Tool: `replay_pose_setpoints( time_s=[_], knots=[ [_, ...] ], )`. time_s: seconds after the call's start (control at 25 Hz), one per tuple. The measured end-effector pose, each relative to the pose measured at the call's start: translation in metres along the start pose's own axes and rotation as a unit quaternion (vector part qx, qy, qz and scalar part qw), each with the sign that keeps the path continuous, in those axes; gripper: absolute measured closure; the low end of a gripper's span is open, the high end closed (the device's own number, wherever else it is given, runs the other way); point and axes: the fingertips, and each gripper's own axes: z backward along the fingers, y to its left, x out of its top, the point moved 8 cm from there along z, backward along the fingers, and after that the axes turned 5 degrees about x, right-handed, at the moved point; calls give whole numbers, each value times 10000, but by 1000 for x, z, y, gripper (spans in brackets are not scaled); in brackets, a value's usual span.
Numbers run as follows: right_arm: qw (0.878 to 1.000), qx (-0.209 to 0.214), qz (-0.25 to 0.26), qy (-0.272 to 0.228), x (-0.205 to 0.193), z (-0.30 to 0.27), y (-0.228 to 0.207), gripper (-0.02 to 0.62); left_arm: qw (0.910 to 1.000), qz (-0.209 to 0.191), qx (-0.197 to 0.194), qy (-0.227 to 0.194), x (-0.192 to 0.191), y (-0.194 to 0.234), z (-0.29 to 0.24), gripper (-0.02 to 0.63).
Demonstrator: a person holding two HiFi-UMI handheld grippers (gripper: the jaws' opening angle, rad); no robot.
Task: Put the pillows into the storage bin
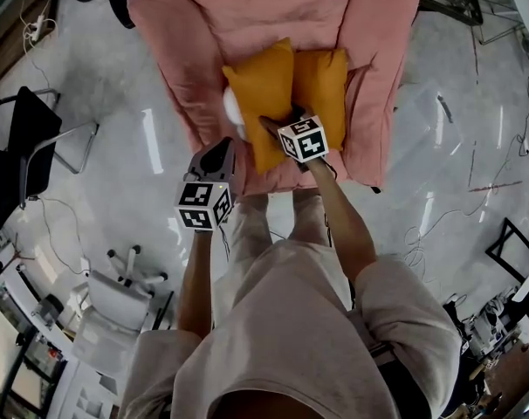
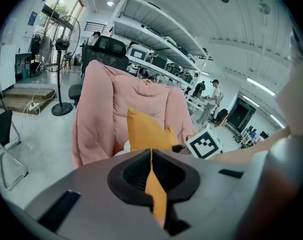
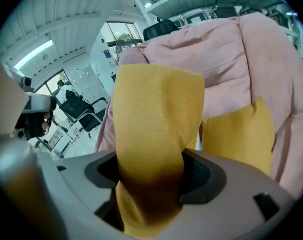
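Right gripper (image 1: 275, 127) clamps one orange pillow (image 1: 263, 85) on the pink chair (image 1: 247, 7), likely to lift it; left gripper (image 1: 219, 157) waits closed at the chair's front edge.

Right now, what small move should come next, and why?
Probably lift the pillow clear of the chair: the right gripper clamps a thick fold of it, and the left gripper pinches a thin orange edge, seemingly the same pillow's.
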Motion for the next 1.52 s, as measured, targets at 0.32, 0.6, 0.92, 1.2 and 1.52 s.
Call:
replay_pose_setpoints(
  time_s=[0.32, 0.6, 0.92, 1.2, 1.52],
  knots=[
    [9959, -373, 282, -768, 18, 90, 16, 245, 9997, -191, -113, -65, 11, -29, -12, 588],
    [9877, -901, -61, -1278, 3, 177, 9, 244, 9976, -528, -450, -39, 27, -74, -27, 588],
    [9640, -1772, -704, -1851, -38, 310, -65, 245, 9839, -1209, -1310, 156, 50, -198, -90, 588],
    [9274, -2615, -1214, -2384, -88, 423, -117, 245, 9649, -1708, -1966, 330, 52, -309, -129, 589],
    [8795, -3561, -1946, -2485, -178, 510, -175, 238, 9342, -2293, -2664, 613, 38, -420, -167, 588]
  ],
)
